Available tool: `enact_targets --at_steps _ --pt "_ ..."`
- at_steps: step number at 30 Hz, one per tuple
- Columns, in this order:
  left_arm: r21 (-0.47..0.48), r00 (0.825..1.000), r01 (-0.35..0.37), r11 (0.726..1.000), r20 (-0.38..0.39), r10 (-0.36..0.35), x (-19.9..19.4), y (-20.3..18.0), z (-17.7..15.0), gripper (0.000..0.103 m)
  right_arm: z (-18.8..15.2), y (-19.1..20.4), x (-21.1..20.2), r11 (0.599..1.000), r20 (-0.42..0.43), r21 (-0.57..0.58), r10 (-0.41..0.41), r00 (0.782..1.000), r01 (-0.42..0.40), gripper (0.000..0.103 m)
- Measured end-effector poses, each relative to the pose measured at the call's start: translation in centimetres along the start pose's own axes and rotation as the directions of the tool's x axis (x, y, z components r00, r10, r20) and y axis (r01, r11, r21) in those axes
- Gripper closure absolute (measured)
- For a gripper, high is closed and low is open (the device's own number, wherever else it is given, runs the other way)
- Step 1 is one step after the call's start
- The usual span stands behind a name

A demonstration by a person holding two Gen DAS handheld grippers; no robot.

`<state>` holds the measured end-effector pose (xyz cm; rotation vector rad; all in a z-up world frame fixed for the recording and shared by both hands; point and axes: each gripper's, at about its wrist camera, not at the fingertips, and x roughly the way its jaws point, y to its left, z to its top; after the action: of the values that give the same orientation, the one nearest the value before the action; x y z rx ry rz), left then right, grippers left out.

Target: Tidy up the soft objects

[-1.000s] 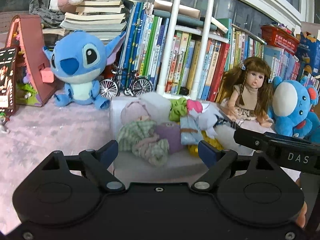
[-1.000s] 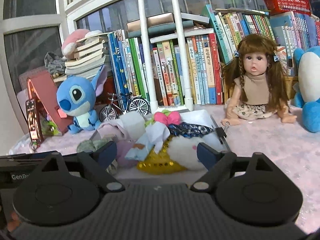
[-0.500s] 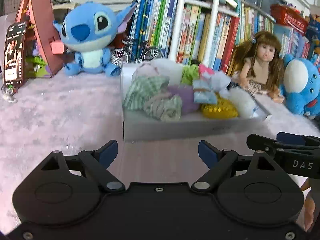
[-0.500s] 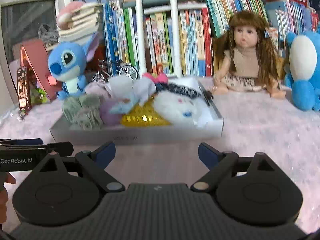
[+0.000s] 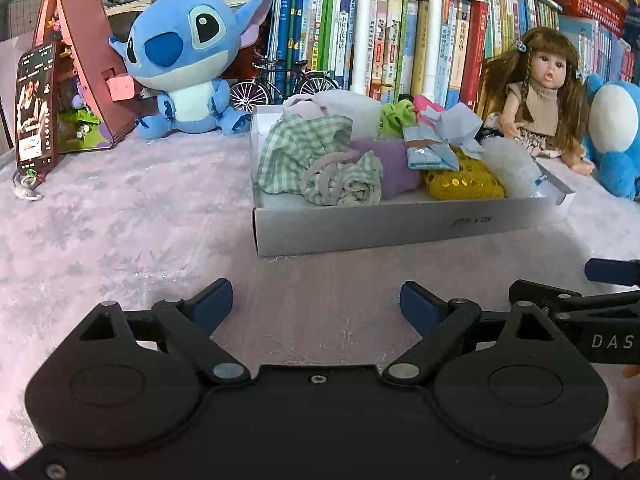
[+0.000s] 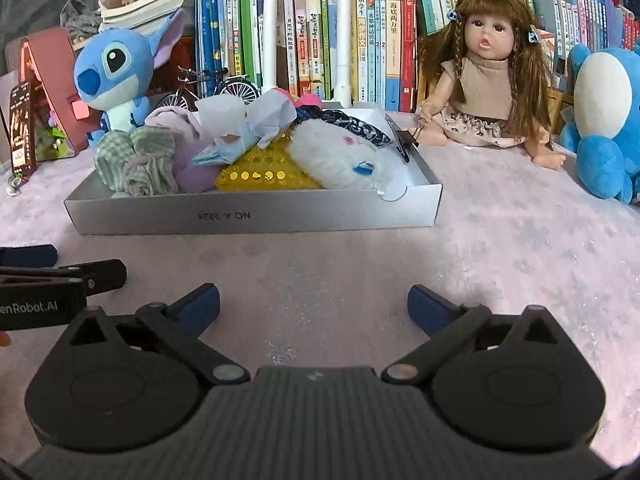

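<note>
We hold left gripper (image 5: 316, 304) and right gripper (image 6: 314, 304) wide apart, empty, low over the pink tabletop (image 6: 500, 248) before the shallow grey cardboard tray (image 6: 256, 216) heaped with soft fabric pieces (image 6: 140, 160); best approach level, taking one piece.

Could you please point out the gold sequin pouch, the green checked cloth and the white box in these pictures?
gold sequin pouch (image 6: 264, 178): right wrist view, on its sequined front face.
green checked cloth (image 5: 296, 148): left wrist view, on the middle of the bunched fabric.
white box (image 6: 248, 216): right wrist view, on its near wall by the printing.
</note>
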<state>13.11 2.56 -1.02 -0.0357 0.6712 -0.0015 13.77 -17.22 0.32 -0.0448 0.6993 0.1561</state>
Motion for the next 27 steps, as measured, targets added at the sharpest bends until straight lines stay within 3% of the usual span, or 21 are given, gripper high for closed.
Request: enact_targets --at_steps 10,27 --pt "-0.003 1.000 0.006 1.000 -0.012 -0.006 0.37 0.04 0.03 0.001 -0.07 0.50 0.30 0.999 -0.014 -0.032 -0.026 1.000 0.026 0.000" --pt "0.027 0.999 -0.025 0.999 -0.024 0.026 0.70 -0.46 0.01 0.000 -0.12 0.39 0.38 0.999 -0.016 -0.015 -0.049 0.999 0.049 0.000"
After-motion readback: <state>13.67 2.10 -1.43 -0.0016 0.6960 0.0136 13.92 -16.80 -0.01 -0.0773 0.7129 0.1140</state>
